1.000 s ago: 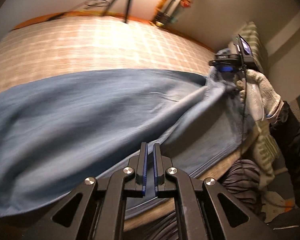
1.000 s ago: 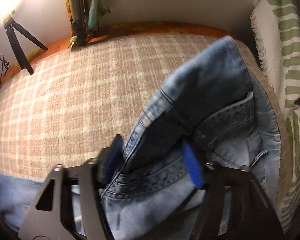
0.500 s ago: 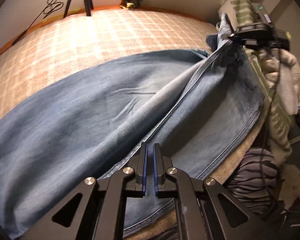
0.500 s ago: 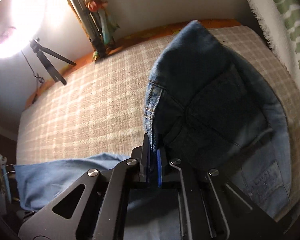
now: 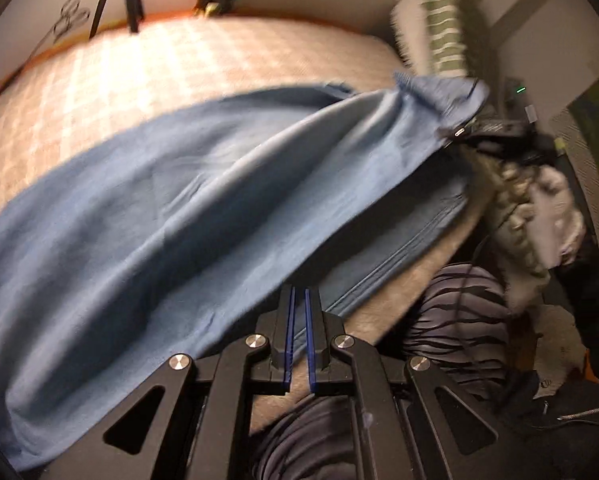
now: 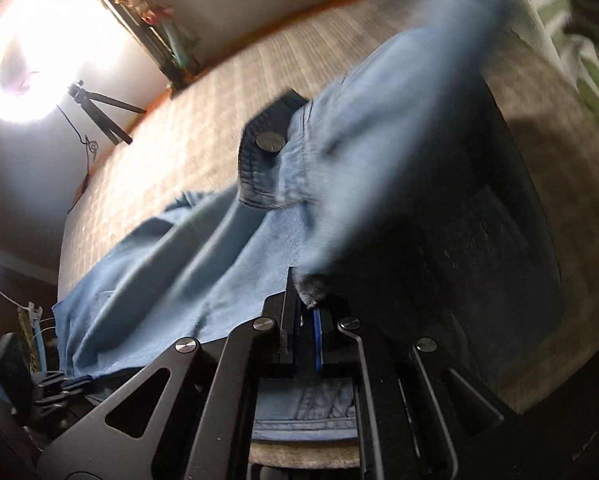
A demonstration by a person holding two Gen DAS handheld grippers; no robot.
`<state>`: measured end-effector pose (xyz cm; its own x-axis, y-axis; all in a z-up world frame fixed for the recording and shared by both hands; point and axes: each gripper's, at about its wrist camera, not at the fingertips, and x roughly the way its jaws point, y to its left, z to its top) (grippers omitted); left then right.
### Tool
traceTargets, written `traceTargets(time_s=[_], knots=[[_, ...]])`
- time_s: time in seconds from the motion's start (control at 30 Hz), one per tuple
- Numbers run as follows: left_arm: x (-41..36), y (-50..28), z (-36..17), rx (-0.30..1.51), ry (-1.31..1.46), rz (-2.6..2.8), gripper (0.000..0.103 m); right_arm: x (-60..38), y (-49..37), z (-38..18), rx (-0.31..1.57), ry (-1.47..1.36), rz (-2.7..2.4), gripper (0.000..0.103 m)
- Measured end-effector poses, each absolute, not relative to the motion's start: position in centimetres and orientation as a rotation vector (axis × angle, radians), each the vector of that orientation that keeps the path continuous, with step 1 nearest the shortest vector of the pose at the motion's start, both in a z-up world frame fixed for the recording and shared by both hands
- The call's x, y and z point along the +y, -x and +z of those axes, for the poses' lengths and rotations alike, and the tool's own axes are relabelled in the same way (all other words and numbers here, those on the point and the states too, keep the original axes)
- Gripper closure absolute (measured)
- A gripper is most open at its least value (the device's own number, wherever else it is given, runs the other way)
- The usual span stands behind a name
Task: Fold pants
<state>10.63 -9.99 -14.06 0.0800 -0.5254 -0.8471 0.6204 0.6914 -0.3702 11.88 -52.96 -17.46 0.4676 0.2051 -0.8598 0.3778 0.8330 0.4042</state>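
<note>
two grippers: both clamped on the jeans (image 5: 171,208), no bins or boxes anywhere
left gripper (image 5: 298,300): jaws narrow, pinching the near edge of a denim leg
right gripper (image 6: 308,300): squeezed tight on a waistband fold
jeans: draped over the checked bed (image 5: 111,92), waist end lifted
left view only: gloved hand (image 5: 539,208) holding the other tool
right view only: waist button (image 6: 270,142), tripod (image 6: 95,110), bright lamp (image 6: 27,52)
</note>
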Motion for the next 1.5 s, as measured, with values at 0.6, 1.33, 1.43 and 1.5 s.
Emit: traceTargets(time_s=[0.6, 1.33, 1.43, 1.5], knots=[[-15.6, -11.6, -19.5, 1.303, -0.259, -0.848, 0.101, -56.4, -7.2, -20.6, 1.006, -0.854, -0.042, 0.076], [-16.2, -10.5, -19.6, 1.306, -0.3, -0.876, 0.101, -56.9, -3.1, -20.5, 1.046, -0.807, -0.054, 0.087], [-16.0, -10.5, -19.6, 1.295, -0.285, -0.882, 0.101, -58.6, -0.8, -19.0, 0.944, -0.801, -0.128, 0.05], [-15.7, -10.7, -19.7, 1.301, -0.258, -0.882, 0.101, -60.8, 0.5, -19.2, 0.878, -0.898, -0.188, 0.036]])
